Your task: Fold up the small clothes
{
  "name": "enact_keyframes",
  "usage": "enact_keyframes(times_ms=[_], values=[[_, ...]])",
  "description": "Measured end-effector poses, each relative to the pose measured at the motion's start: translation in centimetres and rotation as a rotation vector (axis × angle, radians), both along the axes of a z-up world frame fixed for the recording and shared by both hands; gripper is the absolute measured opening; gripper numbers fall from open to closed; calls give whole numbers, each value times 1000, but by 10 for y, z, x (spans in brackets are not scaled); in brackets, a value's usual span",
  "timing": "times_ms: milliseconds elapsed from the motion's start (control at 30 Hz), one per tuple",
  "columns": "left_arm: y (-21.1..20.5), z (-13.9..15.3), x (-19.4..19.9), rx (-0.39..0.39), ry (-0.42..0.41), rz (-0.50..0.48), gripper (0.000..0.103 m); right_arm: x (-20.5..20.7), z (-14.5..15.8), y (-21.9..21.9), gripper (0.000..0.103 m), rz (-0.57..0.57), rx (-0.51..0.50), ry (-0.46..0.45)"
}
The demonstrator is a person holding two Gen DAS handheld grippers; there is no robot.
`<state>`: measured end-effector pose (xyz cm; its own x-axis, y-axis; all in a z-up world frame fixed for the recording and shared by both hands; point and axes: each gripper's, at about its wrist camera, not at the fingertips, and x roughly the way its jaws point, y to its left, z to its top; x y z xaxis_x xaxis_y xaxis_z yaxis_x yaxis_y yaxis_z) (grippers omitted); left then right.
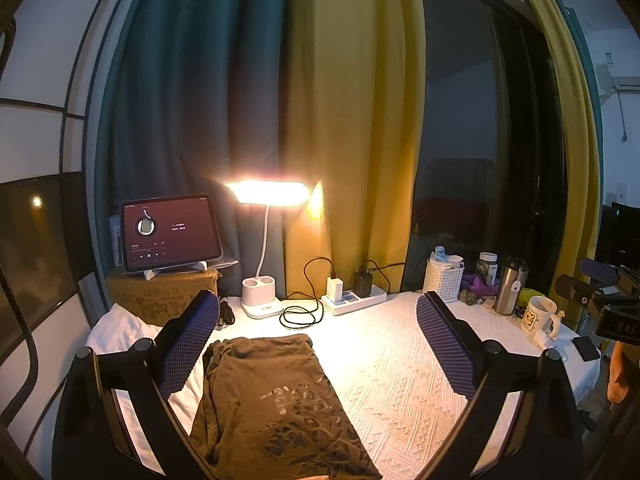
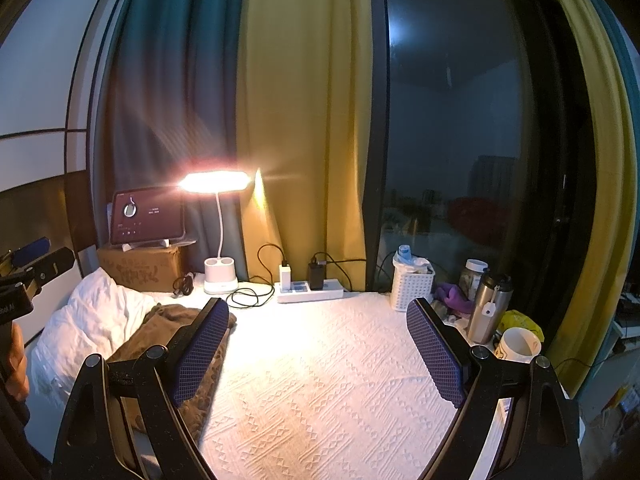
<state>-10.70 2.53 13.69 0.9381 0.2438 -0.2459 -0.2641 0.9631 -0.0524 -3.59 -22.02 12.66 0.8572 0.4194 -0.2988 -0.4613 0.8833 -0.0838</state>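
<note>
Left wrist view: the left gripper (image 1: pixel 318 342) hangs with its 2 fingers spread wide over the brown shirt (image 1: pixel 276 404), which lies on the white tablecloth (image 1: pixel 400 360).

Right wrist view: the right gripper (image 2: pixel 318 350) is likewise spread, gripping nothing; the shirt (image 2: pixel 168 328) lies to its left.

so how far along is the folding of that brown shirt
Done: the brown shirt lies on the white patterned cloth as a long narrow strip, so its sides look folded in already. In hand: nothing; the left gripper and right gripper both hover with jaws wide apart. Left: probably folding the strip end to end.
</note>
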Motion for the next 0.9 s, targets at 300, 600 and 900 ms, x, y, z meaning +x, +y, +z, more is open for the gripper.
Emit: enact_keyframes(times_ms=[300,600,900], values=[[-1,-3,0,-6,4,4,98,1,0,0,92,-1,-2,3],[-1,-4,1,-7,6,-1,98,1,0,0,92,-1,-1,3],[-2,-3,1,-3,4,-3,98,1,0,0,92,-2,-1,4]])
